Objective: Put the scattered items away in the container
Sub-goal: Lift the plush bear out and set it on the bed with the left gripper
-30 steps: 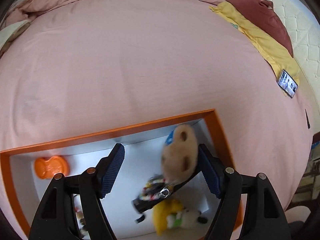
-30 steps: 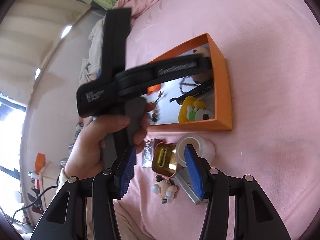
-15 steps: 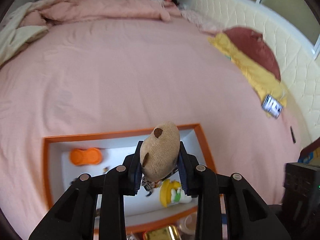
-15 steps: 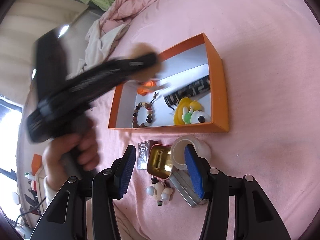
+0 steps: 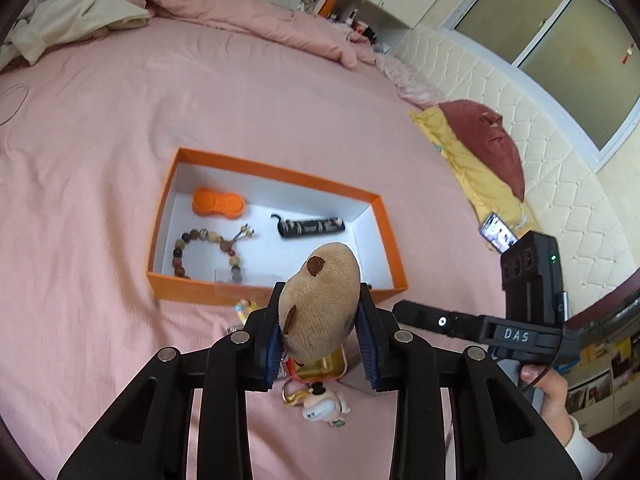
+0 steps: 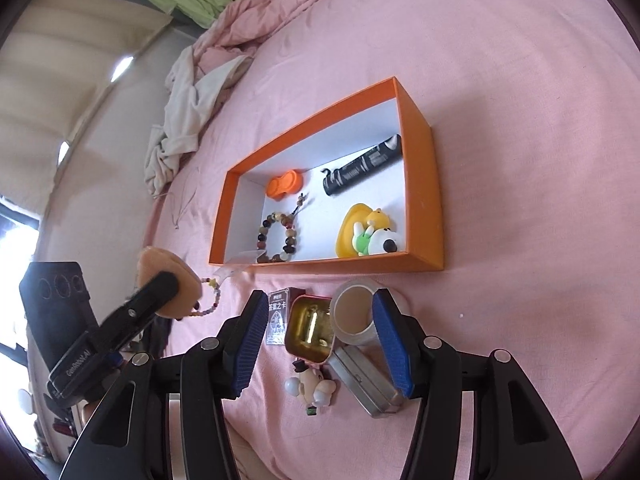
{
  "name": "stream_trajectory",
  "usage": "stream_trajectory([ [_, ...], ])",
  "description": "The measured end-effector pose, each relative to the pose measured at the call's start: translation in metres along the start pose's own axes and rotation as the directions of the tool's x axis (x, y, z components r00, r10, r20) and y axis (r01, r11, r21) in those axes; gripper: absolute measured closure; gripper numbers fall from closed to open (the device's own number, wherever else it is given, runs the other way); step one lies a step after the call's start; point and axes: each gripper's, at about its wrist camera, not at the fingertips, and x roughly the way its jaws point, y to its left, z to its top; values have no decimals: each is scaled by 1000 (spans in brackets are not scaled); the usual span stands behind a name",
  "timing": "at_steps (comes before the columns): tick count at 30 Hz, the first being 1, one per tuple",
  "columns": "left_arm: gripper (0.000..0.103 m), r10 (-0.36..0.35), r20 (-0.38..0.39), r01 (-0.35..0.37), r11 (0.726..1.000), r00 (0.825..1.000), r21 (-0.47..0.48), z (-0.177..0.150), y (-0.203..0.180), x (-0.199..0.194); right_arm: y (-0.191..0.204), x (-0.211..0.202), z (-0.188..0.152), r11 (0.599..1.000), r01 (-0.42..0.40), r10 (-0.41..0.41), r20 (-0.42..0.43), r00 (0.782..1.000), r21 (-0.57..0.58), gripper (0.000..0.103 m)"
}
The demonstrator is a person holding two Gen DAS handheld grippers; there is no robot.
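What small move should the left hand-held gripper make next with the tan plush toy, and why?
Probably carry it forward over the orange box and open there. The left hand-held gripper is shut on the tan plush toy, which hangs above the pink bedspread short of the box's near wall, over the gold tin. Bare white floor shows between the bead bracelet and the black tube.

Pink bed (image 6: pixel 520 120); orange box (image 6: pixel 424 200), open tin (image 6: pixel 310 330), tape roll (image 6: pixel 354 316)
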Motion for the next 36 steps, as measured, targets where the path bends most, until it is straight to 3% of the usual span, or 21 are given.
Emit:
stream_trajectory([
  [4, 68, -21, -75, 23, 999, 997, 31, -10, -8, 7, -3, -3, -1, 1000, 6, -7, 11, 1000, 10, 49],
  [9, 63, 61, -155, -54, 997, 986, 52, -25, -6, 13, -4, -3, 1, 1000, 3, -3, 14, 1000, 16, 49],
  [13, 44, 97, -190, -93, 995, 977, 33, -31, -2, 19, -4, -3, 1, 1000, 2, -3, 13, 1000, 12, 48],
  [17, 42, 117, -164, -116, 993, 979, 17, -33, 1, 14, -4, -2, 1, 1000, 2, -2, 14, 1000, 14, 48],
  [21, 42, 159, -66, -161, 986, 985, -34, -33, 8, -2, -4, -3, 1, 1000, 4, -4, 15, 1000, 11, 48],
  [26, 42, 209, 7, -207, 973, 978, -104, -33, 20, -13, -3, -3, 1, 1000, 16, -16, 20, 1000, -5, 47],
  [30, 42, 295, -3, -295, 953, 955, -67, -31, 19, -4, -2, -3, 1, 1000, 24, -23, 25, 999, -8, 47],
  [36, 42, 325, -41, -325, 946, 945, 3, -30, 13, 10, 1, -2, 0, 999, 47, -46, 34, 998, -26, 46],
])
